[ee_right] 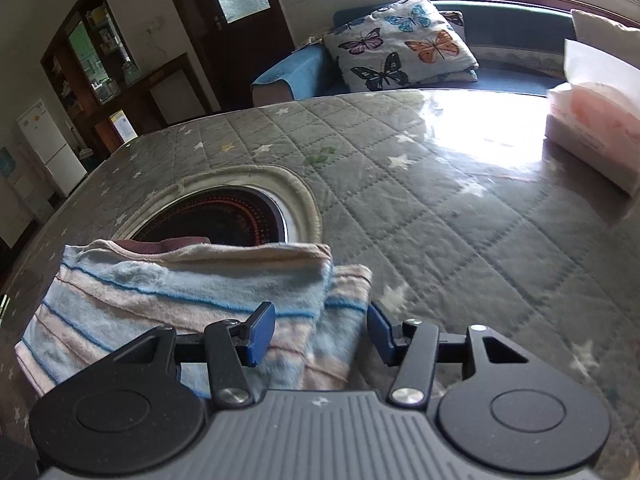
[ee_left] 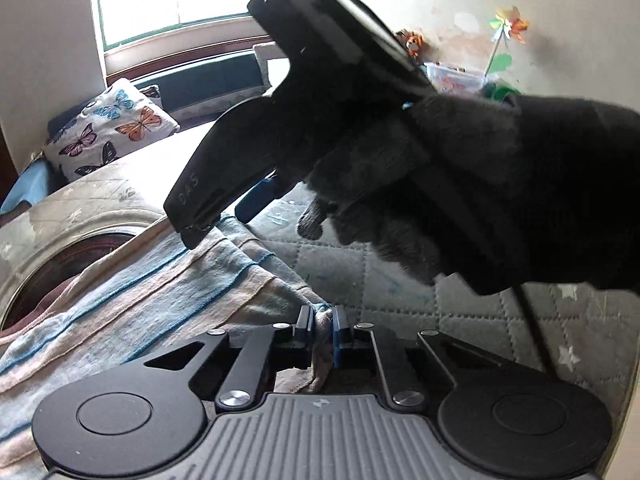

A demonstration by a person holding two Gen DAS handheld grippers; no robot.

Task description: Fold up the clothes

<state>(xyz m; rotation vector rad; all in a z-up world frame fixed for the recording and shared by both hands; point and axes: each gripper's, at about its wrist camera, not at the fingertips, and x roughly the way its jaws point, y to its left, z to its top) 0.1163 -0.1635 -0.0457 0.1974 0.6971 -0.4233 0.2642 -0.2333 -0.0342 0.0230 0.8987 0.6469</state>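
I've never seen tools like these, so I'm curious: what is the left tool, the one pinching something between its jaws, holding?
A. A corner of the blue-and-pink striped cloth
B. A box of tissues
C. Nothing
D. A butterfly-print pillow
A: in the left wrist view the left gripper has its jaws closed on a bunched corner of the blue-and-pink striped cloth, which lies on the grey quilted star-print table cover.

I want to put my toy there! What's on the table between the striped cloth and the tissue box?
Nothing: in the right wrist view, only bare grey starry table cover lies between the striped cloth and the tissue box.
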